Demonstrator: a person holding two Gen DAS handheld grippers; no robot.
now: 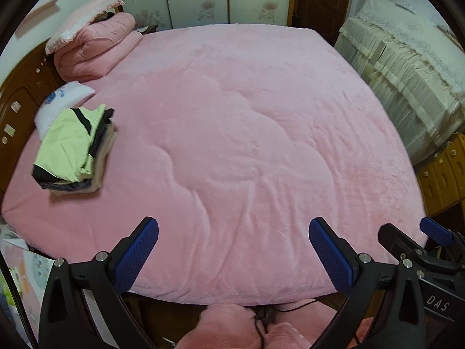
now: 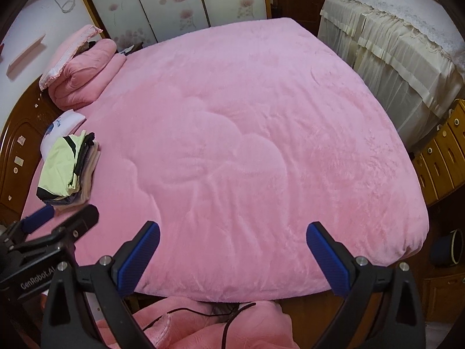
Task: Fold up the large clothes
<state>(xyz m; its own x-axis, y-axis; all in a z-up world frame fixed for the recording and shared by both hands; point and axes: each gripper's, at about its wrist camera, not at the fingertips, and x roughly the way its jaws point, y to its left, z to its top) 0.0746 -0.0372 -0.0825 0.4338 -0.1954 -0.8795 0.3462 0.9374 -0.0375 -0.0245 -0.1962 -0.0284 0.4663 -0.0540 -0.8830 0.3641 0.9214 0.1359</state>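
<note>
Pink bedspread (image 1: 247, 133) lies bare ahead; folded clothes (image 1: 74, 148) stack at its left edge. Left gripper (image 1: 234, 250) and right gripper (image 2: 232, 250) both gape empty.

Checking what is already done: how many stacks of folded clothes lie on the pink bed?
1: a stack of folded clothes with a pale green garment on top, near the wooden headboard. How many garments it holds cannot be told.

I saw both wrist views evenly lit by soft, diffuse indoor light, with no glare and only faint shadows in the creases of the pink bed cover (image 1: 232, 122). Fisheye bending curved everything near the dark vignetted corners, and the clothes stack (image 1: 75, 148) looked slightly smeared.
</note>
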